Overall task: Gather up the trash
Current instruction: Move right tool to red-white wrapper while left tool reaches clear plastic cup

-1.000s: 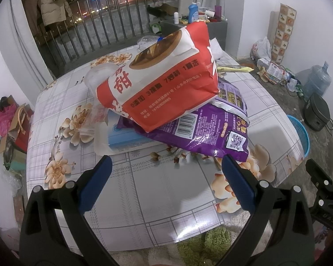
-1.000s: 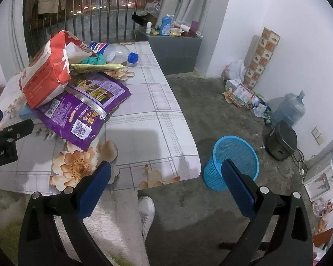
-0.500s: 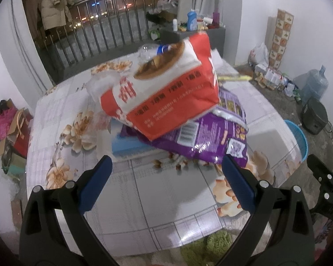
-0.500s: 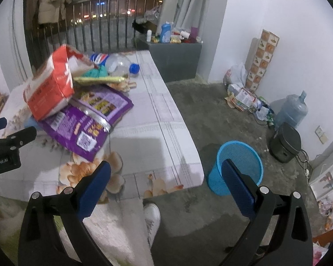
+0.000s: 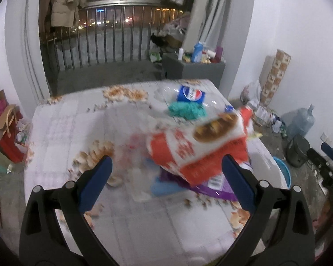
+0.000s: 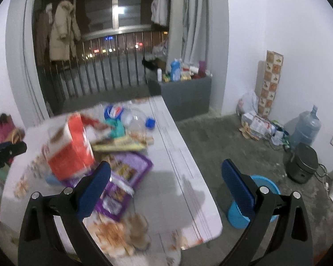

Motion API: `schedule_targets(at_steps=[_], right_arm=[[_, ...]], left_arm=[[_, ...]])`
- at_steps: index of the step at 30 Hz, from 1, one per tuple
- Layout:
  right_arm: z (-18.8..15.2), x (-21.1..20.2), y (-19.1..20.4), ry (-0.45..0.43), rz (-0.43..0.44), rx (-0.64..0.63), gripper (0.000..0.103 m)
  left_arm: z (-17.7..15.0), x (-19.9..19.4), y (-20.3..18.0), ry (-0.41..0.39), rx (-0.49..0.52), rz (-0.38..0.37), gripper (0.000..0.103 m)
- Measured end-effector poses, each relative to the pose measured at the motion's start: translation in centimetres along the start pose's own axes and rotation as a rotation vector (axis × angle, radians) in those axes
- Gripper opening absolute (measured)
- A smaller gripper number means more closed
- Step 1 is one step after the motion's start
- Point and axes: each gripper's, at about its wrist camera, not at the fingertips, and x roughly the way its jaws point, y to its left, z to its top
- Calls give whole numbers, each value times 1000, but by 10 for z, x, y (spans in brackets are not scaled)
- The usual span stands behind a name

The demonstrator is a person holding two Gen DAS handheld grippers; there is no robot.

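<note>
Two spread, empty grippers, left gripper (image 5: 166, 173) and right gripper (image 6: 166, 177); one red bag (image 5: 197, 150), one blue bin (image 6: 250, 201).

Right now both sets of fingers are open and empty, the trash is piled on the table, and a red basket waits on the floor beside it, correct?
Nearly. The basket on the floor beside the table is blue, not red, as the right wrist view shows. The rest holds: both the left gripper and right gripper are open and empty, and the trash, like the red-and-white bag, is piled on the table.
</note>
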Motion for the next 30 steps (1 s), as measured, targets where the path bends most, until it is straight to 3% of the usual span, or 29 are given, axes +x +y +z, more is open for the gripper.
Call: schedule_targets(at_steps=[2,5,18,24,30], right_arm=[[10,1,5,-19,31,20,97],[21,2,11,-30,90,52,97],[47,17,53,-10,263,97,97],[51,38,66,60,326,121,89],[53,58,75,153,383,145,81]], left_arm=[[8,2,16,-3,1,-14,95],[14,4,38,-15,-29,-96,95],[16,21,104,-5,-157,-199,95],[26,32,118,-27,-136,-250,95],[52,67,130,-12,-123,-397,94]])
